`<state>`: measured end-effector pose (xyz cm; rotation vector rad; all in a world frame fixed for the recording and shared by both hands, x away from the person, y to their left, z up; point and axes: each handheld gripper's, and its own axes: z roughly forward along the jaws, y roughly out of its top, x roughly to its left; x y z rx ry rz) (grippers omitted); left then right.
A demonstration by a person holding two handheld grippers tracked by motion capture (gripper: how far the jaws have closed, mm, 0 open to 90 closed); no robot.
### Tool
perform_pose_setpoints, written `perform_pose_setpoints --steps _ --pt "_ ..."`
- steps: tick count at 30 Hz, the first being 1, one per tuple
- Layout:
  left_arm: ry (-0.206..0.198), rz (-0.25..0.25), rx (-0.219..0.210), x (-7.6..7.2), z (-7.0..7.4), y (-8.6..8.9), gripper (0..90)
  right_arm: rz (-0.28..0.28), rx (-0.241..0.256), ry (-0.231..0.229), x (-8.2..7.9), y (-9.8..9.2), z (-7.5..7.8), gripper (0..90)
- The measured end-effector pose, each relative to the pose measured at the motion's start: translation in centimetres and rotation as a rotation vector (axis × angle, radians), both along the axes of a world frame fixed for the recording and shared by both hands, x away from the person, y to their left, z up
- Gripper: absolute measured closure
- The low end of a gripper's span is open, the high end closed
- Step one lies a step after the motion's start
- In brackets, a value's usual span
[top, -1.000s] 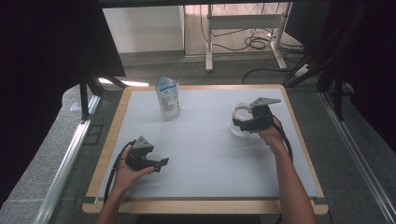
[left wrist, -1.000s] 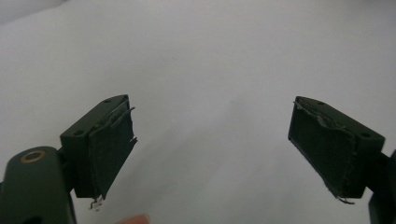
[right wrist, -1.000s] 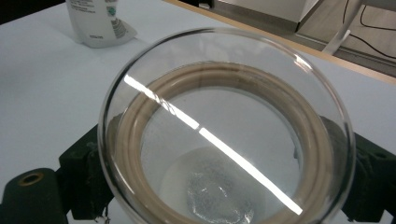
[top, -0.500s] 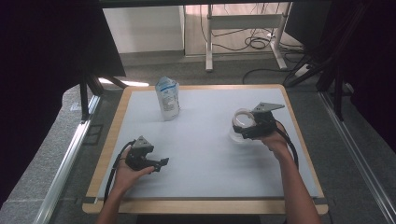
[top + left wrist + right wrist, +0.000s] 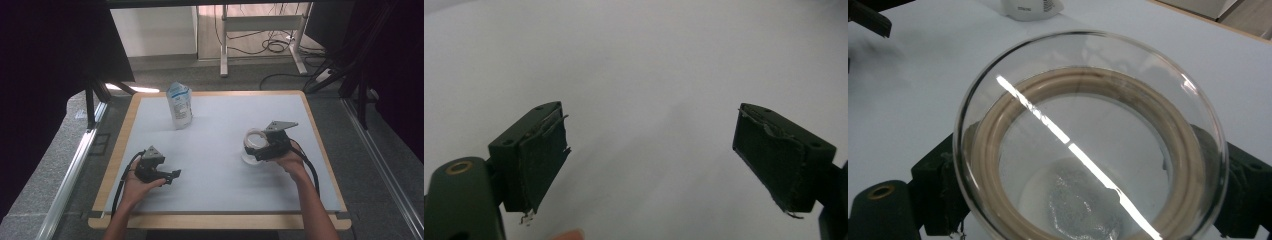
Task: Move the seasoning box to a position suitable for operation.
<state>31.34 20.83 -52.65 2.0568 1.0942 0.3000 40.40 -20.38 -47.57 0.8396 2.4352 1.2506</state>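
- Landmark = white pouch point(image 5: 180, 105), standing upright at the far-left part of the table point(image 5: 210, 200). Everything below is placed relative to it.
- Left gripper point(image 5: 172, 175): nearest to the person, well nearer than the pouch and slightly to its left, low over the white mat. Held in the person's left hand point(image 5: 135, 182), cable looping back along the forearm.
- Left gripper view: the two pads point(image 5: 541, 160) are spread wide with bare mat between them and nothing in the gap.
- Right gripper point(image 5: 256, 150): to the right of the pouch and somewhat nearer than it, well apart from it. Held in the person's right hand point(image 5: 290, 162), grey three-cornered plate on top.
- Right gripper is clamped on a clear glass lid point(image 5: 255, 142). In the right gripper view the lid point(image 5: 1088, 135) sits between the black jaws, which press on its rim from both sides.
- Lid details: round, transparent, with a beige seal ring point(image 5: 998, 125) inside the rim; strip-light reflection across the glass.
- Lid looks lifted off the mat and tilted; its shadow falls on the mat just below it.
- Through and past the lid, the pouch base point(image 5: 1030, 7) shows at the far edge of that view.
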Motion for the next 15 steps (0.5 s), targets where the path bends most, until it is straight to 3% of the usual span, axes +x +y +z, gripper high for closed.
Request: perform_pose_setpoints --steps 15 --pt "0.005 -0.004 0.004 0.02 -0.13 -0.09 14.1 0.058 -0.036 0.009 -0.33 0.96 -0.56 10.4"
